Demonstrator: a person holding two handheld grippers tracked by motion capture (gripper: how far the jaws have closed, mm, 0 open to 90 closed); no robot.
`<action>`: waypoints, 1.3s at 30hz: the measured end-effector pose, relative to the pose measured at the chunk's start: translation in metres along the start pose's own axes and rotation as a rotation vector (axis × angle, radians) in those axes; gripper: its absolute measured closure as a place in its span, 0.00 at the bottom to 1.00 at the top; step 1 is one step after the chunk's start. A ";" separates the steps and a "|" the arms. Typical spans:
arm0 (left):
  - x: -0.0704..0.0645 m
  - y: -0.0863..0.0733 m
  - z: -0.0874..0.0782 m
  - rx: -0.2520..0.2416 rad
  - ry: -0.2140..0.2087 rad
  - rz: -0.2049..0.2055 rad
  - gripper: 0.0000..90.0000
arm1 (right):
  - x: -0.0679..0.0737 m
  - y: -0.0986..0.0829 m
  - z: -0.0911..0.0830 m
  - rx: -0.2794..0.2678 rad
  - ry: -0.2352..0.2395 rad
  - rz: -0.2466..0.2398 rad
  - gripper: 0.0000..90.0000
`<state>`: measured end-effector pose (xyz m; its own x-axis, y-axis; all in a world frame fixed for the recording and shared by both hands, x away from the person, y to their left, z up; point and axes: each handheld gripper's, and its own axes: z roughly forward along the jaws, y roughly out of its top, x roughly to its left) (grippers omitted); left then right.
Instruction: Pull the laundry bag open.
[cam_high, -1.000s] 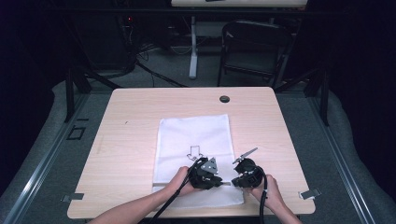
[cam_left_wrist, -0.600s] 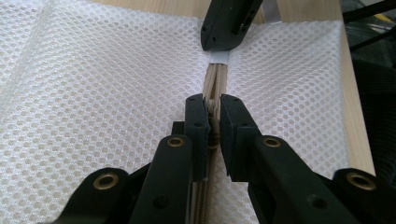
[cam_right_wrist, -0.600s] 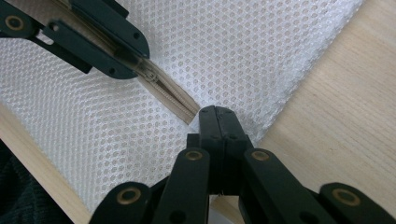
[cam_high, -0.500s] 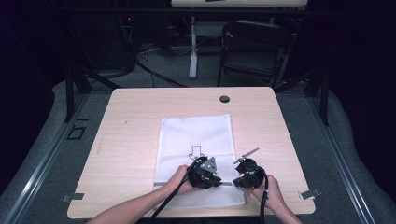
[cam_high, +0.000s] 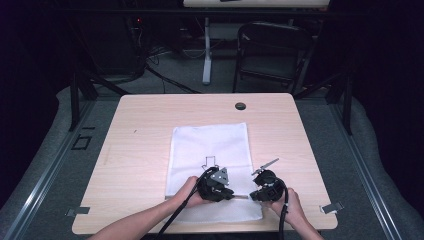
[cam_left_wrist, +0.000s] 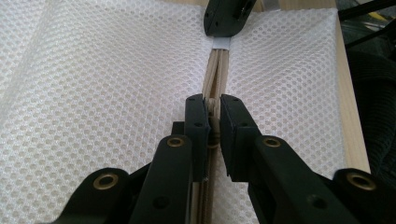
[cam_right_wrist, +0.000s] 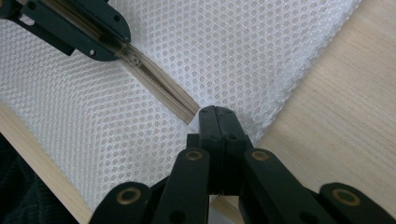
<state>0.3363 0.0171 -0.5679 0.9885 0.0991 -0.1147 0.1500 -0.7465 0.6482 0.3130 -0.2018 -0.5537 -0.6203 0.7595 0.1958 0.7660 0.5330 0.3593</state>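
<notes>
High view: both hands sit low at the near edge of the tabletop (cam_high: 140, 130), over the near end of a white mesh bag (cam_high: 210, 145) spread flat in the middle. The left hand-held gripper (cam_high: 231, 195) and the right hand-held gripper (cam_high: 252, 196) point at each other, tips nearly meeting, with a thin pale strip (cam_high: 242, 196) bridging the gap between them. A small dark round hole (cam_high: 240, 106) sits near the far edge of the tabletop, well apart from the action.

Left gripper view: the left hand-held gripper (cam_left_wrist: 212, 116) has its jaws narrowed onto a tan zip (cam_left_wrist: 215, 74) running straight ahead across the mesh bag (cam_left_wrist: 102, 84). The jaws pinch the zip from both sides, a sliver of it showing between them. At the far end, the right hand-held gripper (cam_left_wrist: 223, 39) clamps a white tab on the same zip. Bare wood (cam_left_wrist: 350, 116) shows along the right.

Right gripper view: the right hand-held gripper (cam_right_wrist: 217, 116) is pressed fully together, pads touching, right at the end of the zip (cam_right_wrist: 159, 86); what sits between the pads is hidden. The zip runs diagonally up-left to the left hand-held gripper (cam_right_wrist: 116, 44), which holds it. Mesh bag (cam_right_wrist: 243, 51) beneath, tabletop (cam_right_wrist: 336, 121) to the right.
</notes>
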 end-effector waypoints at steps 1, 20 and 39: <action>0.000 0.000 -0.001 0.006 0.001 0.004 0.91 | 0.000 0.000 0.000 0.010 -0.012 -0.008 1.00; 0.001 -0.014 -0.016 0.012 0.014 0.000 0.91 | 0.000 0.000 0.000 0.009 -0.007 -0.011 1.00; -0.001 -0.027 -0.028 0.021 0.031 -0.017 0.91 | 0.000 0.000 0.001 -0.006 0.002 0.006 1.00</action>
<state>0.3317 0.0552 -0.5639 0.9860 0.1318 -0.1016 0.1663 -0.7581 0.6306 0.3132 -0.2011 -0.5541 -0.6161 0.7619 0.1998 0.7687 0.5263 0.3634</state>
